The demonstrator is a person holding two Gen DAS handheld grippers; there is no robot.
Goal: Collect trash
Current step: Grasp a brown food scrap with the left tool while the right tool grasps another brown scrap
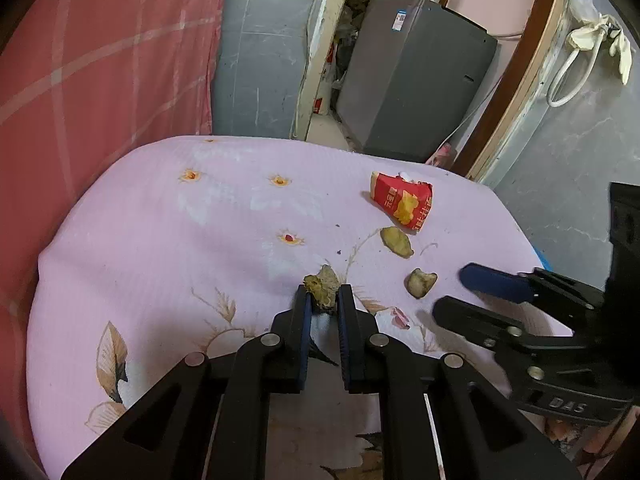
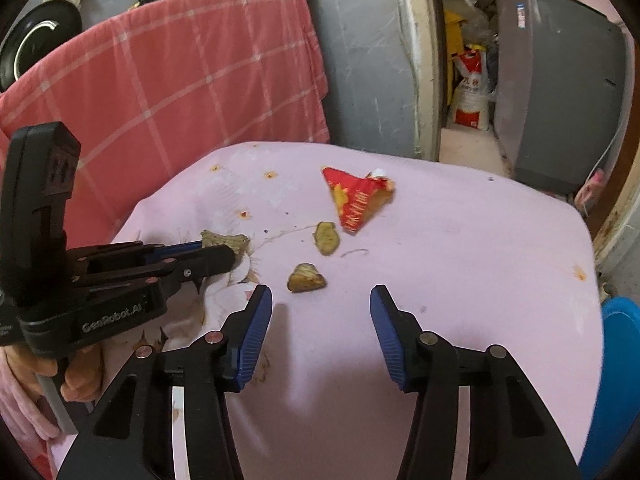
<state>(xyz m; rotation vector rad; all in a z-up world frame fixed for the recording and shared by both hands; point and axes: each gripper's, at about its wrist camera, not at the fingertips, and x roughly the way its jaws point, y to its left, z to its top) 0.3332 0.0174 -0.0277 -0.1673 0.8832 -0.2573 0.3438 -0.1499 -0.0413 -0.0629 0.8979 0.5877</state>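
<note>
Item: rough brown scrap [image 1: 321, 288], lying on the pink flowered cloth [image 1: 168, 248] toward its near-middle part; the left gripper [image 1: 323, 300] has its blue-padded jaws drawn in almost together on this piece, pads pressing its two sides, the scrap standing just proud of the fingertips and resting on the cloth. Item: pale rounded scrap [image 2: 306, 278], on the cloth a little to the right of the first and just beyond the right gripper [image 2: 321, 300], whose jaws stand partly apart with nothing between them; the scrap sits left of the gap's centre. Item: yellowish flat scrap [image 2: 327, 237], farther off, and a torn red snack wrapper [image 2: 356, 200] beyond it, both untouched. Item: blue container [image 2: 624, 360] at the right edge, low beside the cloth, likely the bin. Handling note, as judgement: the left grip is taken at the fingertips only, so lift straight and slowly, keeping the squeeze, lest the crumbly piece twist out or the cloth come up with it. The right gripper should shift slightly left to centre the pale scrap, come down until the pads flank it, then close without pinching fabric
</note>
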